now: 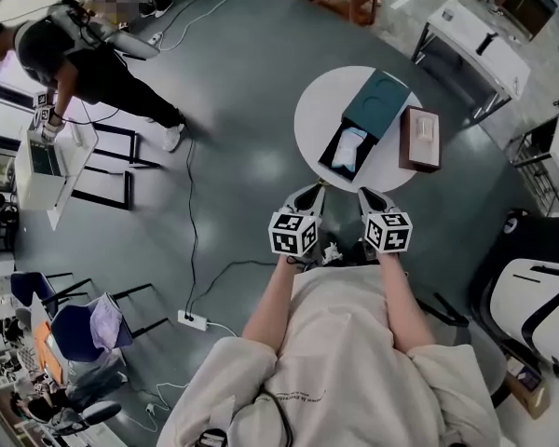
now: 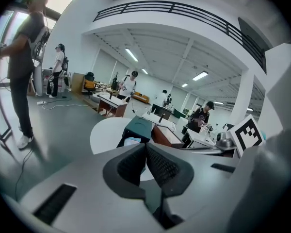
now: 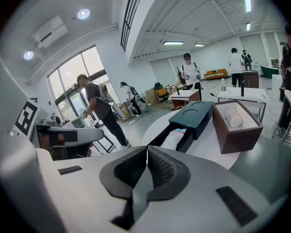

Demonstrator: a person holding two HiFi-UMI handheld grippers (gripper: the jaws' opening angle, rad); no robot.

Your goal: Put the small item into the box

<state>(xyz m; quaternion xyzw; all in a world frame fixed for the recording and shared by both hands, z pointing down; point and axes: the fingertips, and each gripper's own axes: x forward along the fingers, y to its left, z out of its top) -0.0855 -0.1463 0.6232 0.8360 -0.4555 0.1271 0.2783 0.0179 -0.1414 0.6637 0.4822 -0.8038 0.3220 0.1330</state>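
- The left gripper (image 1: 309, 192) is held low before the person's body; its jaws are pressed together and nothing is between them, as the left gripper view (image 2: 146, 148) shows.
- The right gripper (image 1: 371, 196) is just beside it, on the same level. Its jaws also meet, with nothing pinched (image 3: 146, 152).
- Both grippers point toward the round white table (image 1: 321, 110), which stands right in front of them; neither touches it.
- On the near side of the table lies an open black box (image 1: 328, 159). A white and pale blue item (image 1: 349, 149) lies inside it.
- The teal lid (image 1: 377, 103) lies behind this box, with its near edge resting on the box's far end.
- To the right of the black box, apart from it, stands an open brown box (image 1: 408, 152). A small white ribbed item (image 3: 233, 116) lies in its pale lining.
- On the grey floor at the left, a black cable (image 1: 190, 212) runs to a white power strip (image 1: 193, 321).
- Far at the left, another person (image 1: 84, 59) bends over a white desk (image 1: 39, 170).
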